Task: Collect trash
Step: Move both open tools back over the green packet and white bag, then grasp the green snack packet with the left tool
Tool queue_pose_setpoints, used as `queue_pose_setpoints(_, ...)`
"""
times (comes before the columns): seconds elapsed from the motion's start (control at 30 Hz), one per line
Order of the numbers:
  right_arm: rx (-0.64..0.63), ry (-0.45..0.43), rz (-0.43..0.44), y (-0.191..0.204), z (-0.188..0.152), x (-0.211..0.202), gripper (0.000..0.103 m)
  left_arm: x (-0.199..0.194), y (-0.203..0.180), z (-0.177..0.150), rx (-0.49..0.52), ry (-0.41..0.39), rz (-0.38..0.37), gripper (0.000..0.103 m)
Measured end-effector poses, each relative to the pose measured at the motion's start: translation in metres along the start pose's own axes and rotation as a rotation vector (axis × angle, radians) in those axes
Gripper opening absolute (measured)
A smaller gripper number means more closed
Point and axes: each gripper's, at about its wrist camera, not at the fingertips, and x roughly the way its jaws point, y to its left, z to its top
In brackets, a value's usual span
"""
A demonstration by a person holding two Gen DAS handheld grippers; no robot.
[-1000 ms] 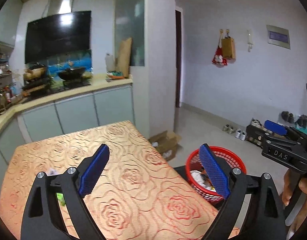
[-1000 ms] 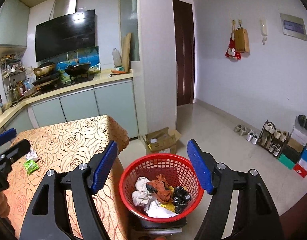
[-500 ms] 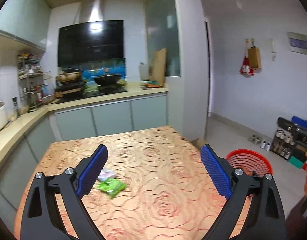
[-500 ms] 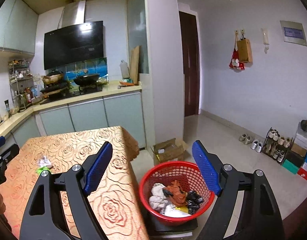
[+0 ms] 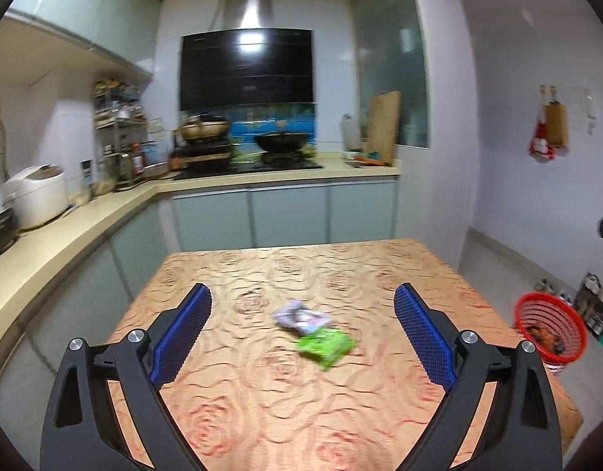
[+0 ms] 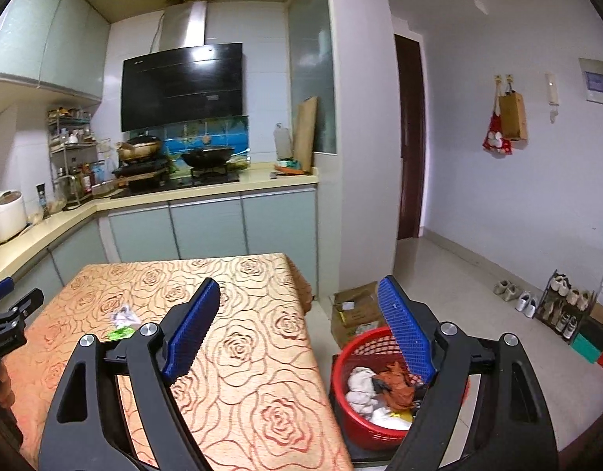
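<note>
- Left wrist view: the left gripper [image 5: 303, 329] hangs over the table [image 5: 262, 400], blue fingers spread wide with nothing between the pads; bare rose-patterned cloth lies all around, and the far edge faces the kitchen cabinets [image 5: 285, 216].
- A green wrapper [image 5: 325, 344] lies mid-table, touching a crumpled pale wrapper [image 5: 299, 316] just behind it; both are blurred.
- Right wrist view: the right gripper [image 6: 299, 333] straddles the table's right edge, fingers apart and empty.
- The red basket [image 6: 356, 420] sits on the floor beside that edge, holding white, orange and dark scraps, near a cardboard box [image 6: 354, 310].
</note>
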Motion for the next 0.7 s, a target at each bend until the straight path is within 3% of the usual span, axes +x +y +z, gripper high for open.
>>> queue_pose_setpoints(0.27, -0.009, 0.035, 0.052, 0.019, -0.006, 0.017, 0.080, 0.030, 0.022, -0.017, -0.016, 0.089, -0.039, 0.091)
queue_pose_setpoints(0.53, -0.024, 0.083, 0.070, 0.027, -0.015, 0.037, 0.080, 0.085, -0.012, -0.039, 0.136, 0.202, -0.113, 0.091)
queue_pose_setpoints(0.7, -0.012, 0.111, 0.071, 0.023, -0.019, 0.049, 0.080, 0.126, -0.023, -0.047, 0.145, 0.290, -0.173, 0.091)
